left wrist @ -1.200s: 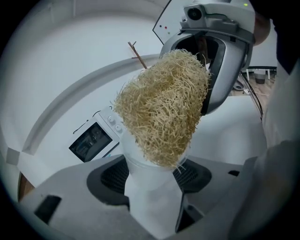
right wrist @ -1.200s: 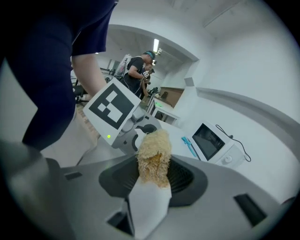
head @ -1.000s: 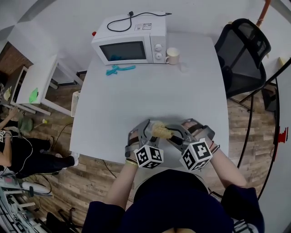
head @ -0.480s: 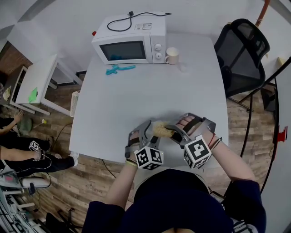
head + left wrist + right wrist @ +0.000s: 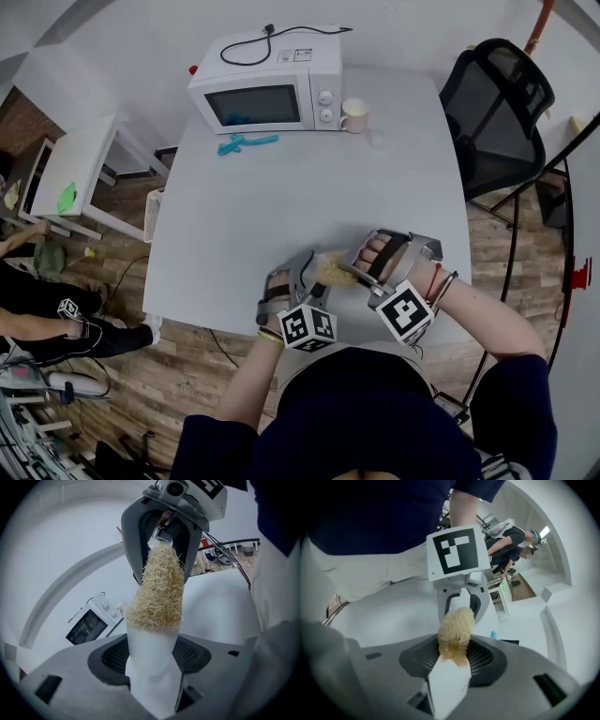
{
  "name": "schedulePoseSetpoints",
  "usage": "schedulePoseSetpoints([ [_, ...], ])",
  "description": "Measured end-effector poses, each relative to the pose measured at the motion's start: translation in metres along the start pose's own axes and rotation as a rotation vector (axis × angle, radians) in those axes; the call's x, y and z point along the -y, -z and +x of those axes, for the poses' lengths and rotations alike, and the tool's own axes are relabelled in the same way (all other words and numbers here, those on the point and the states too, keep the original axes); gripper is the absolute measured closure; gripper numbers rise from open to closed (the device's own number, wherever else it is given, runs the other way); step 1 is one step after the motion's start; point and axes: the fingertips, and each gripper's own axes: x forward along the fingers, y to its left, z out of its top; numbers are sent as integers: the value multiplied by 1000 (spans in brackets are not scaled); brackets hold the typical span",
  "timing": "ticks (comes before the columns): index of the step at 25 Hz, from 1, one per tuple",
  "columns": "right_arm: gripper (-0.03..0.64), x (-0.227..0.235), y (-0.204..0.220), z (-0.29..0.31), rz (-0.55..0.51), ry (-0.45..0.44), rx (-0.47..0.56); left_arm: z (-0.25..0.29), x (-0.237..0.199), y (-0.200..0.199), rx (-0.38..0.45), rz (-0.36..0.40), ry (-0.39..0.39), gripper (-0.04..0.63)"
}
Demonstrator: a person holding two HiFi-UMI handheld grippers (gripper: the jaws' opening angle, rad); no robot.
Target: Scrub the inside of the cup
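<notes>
We see the left claw (image 5: 302, 274) pinching a plain white tapered cup (image 5: 152, 667) by its sides, over the near edge of the white table (image 5: 281, 206). The cup's mouth is turned toward the right claw (image 5: 367, 265). A tan, fibrous loofah scrubber (image 5: 159, 590) is pushed into that mouth, and much of it sticks out.

The right claw is closed on the scrubber's far end, where we make out a white piece between its jaws. The 2 claws face each other, tip to tip, with the scrubber bridging them.

At the table's far end stands a white microwave oven (image 5: 267, 89). A cream mug (image 5: 355, 115) stands just beside its right side, and a turquoise plastic object (image 5: 246, 142) lies in front of it. 1 black mesh office chair (image 5: 497, 103) stands off the table's far right corner.
</notes>
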Motion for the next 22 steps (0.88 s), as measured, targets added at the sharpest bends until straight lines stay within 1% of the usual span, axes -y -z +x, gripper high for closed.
schedulePoseSetpoints([
  [4,446,5,-14,1,-4,22,37,0,1,2,-14,29,7,310],
  [7,447,5,-21,4,-48,30,63,0,0,3,-18,44,13,311],
  [9,446,5,-21,5,-98,31,63,1,-1,3,-18,48,17,311],
  [11,447,7,-14,5,-183,30,27,1,-2,2,-17,49,20,313],
  [13,447,6,-12,5,-218,22,15,2,-2,2,-18,55,19,313],
  [16,446,6,-13,6,-222,25,18,2,-4,2,-18,65,14,313],
  [18,446,8,-14,6,-200,28,18,2,-5,2,-16,69,10,313],
  [21,446,12,-19,6,-101,44,45,2,-6,2,-12,68,5,313],
  [22,446,12,-19,6,-67,36,52,2,-7,1,-11,68,4,313],
])
